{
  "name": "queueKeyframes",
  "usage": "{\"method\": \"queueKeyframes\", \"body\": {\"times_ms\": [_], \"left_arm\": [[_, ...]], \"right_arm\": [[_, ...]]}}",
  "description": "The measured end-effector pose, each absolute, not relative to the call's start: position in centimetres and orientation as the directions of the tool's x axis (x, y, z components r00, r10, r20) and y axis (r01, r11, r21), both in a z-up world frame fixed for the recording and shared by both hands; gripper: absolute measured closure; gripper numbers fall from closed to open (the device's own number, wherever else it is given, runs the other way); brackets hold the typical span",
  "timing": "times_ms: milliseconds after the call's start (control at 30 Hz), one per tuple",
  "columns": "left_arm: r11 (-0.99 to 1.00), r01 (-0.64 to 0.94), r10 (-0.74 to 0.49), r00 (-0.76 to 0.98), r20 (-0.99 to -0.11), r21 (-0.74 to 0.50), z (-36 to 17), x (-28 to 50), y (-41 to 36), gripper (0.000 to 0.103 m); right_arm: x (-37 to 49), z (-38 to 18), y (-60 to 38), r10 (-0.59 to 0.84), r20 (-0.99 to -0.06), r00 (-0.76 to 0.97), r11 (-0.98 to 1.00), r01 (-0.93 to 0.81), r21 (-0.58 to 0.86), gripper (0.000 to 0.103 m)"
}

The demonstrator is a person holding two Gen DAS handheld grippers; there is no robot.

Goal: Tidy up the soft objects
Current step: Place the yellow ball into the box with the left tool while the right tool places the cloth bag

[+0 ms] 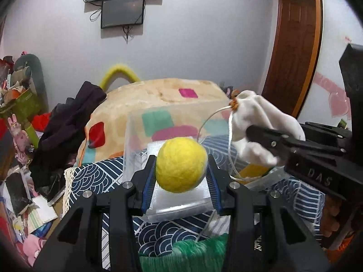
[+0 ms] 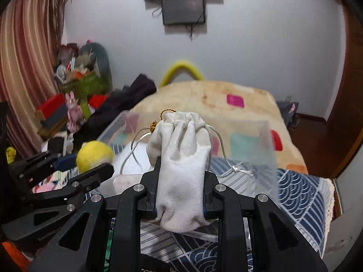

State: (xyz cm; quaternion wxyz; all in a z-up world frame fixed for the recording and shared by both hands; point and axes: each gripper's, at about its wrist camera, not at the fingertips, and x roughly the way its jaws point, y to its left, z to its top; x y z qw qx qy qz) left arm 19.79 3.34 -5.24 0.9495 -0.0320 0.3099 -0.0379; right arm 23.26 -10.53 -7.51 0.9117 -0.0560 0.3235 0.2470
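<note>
My left tongs (image 1: 181,170) pinch yellow ball (image 1: 181,164), one finger on each side, held up in air. My right tongs (image 2: 181,188) squeeze white pouch (image 2: 182,158) round its lower part, pouch standing up between fingers. Right tongs sit just beside left ones, to their right, near same height. Both point forward, away from me.

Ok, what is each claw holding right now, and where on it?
Left claw grips the round yellow felt ball across its middle. Right claw pinches the white drawstring cloth pouch around its lower body.
</note>
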Motion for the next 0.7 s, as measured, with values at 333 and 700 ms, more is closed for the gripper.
{"method": "queueKeyframes", "body": {"times_ms": [333, 700], "left_arm": [[0.996, 0.048, -0.084, 0.759, -0.645, -0.074, -6.9, 21.5, 2.9, 0.052], [0.998, 0.041, -0.055, 0.808, -0.586, -0.037, -4.3, 18.1, 3.0, 0.012]], "right_arm": [[23.4, -7.8, -10.3, 0.368, -0.665, 0.650, 0.876, -0.483, 0.012, 0.061], [21.3, -4.6, -12.4, 0.392, -0.570, 0.722, 0.885, -0.465, 0.020, 0.022]]}}
